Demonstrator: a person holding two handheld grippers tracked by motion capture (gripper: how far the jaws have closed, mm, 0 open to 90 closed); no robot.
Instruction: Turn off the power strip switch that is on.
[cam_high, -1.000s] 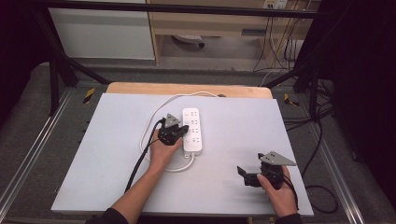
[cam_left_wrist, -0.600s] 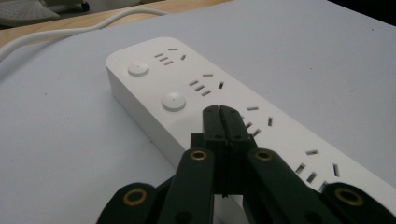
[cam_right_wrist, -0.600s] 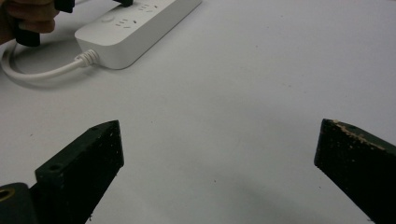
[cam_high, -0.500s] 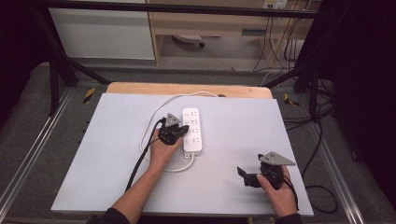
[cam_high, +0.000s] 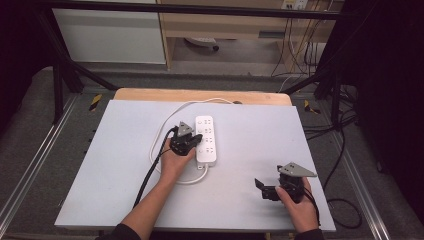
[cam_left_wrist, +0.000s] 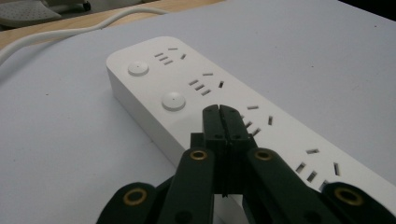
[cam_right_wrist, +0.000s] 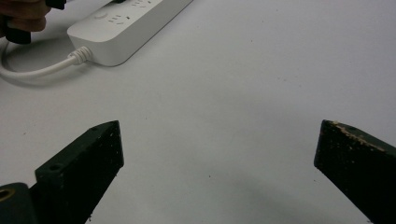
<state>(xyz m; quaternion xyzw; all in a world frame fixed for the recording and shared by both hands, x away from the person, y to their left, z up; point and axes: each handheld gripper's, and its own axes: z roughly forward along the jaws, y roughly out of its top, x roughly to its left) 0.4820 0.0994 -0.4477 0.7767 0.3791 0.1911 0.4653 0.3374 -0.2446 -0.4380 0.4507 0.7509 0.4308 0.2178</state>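
- The white power strip (cam_high: 207, 140) lies flat near the middle of the grey worktop (cam_high: 100, 165).
- The left gripper (cam_left_wrist: 219, 114) has its jaws pressed tight together, with nothing between them.
- Its tip sits over the top of the power strip, beside a round button (cam_left_wrist: 173, 100). I cannot tell if it touches.
- The right gripper (cam_right_wrist: 219, 154) has its jaws wide apart and holds nothing.
- It is near the front right of the worktop, well apart from the power strip.
- The white cord (cam_high: 159, 137) curls on the worktop beside the strip.
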